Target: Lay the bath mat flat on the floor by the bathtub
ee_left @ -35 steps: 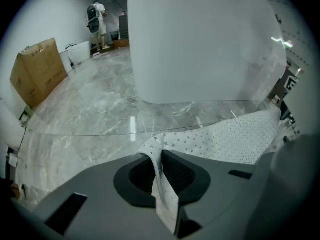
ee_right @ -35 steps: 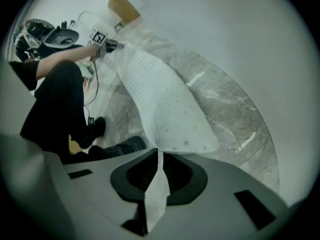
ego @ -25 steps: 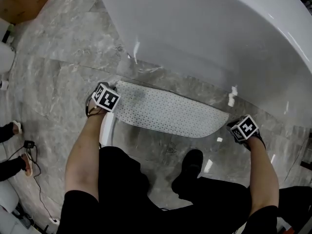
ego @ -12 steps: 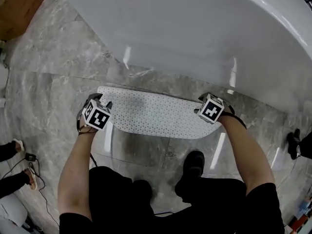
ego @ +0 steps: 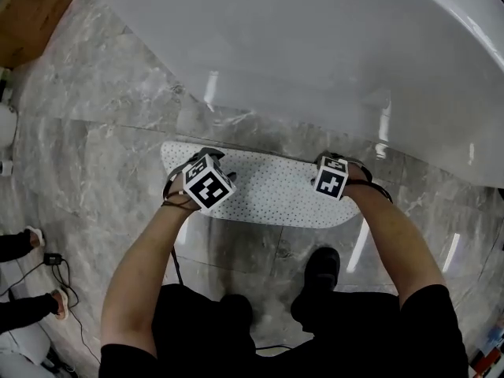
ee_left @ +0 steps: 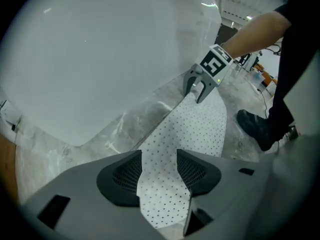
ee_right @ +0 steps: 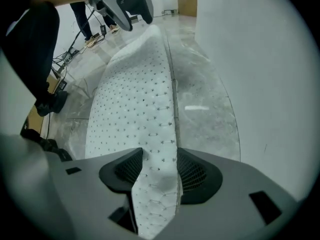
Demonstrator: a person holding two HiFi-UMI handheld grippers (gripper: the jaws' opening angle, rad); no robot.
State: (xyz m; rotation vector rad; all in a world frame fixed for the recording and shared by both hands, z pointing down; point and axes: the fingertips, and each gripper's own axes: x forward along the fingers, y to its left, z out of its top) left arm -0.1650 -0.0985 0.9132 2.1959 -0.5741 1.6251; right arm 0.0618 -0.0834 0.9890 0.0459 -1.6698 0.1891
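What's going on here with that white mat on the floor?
A person holds a gripper in each hand over a white bath mat that lies on the marble floor alongside the bathtub. The left gripper and the right gripper both point down at the mat, one toward each end. Their fingers have just been opening and now stand apart, not pinching the mat below. The mat looks almost flat.
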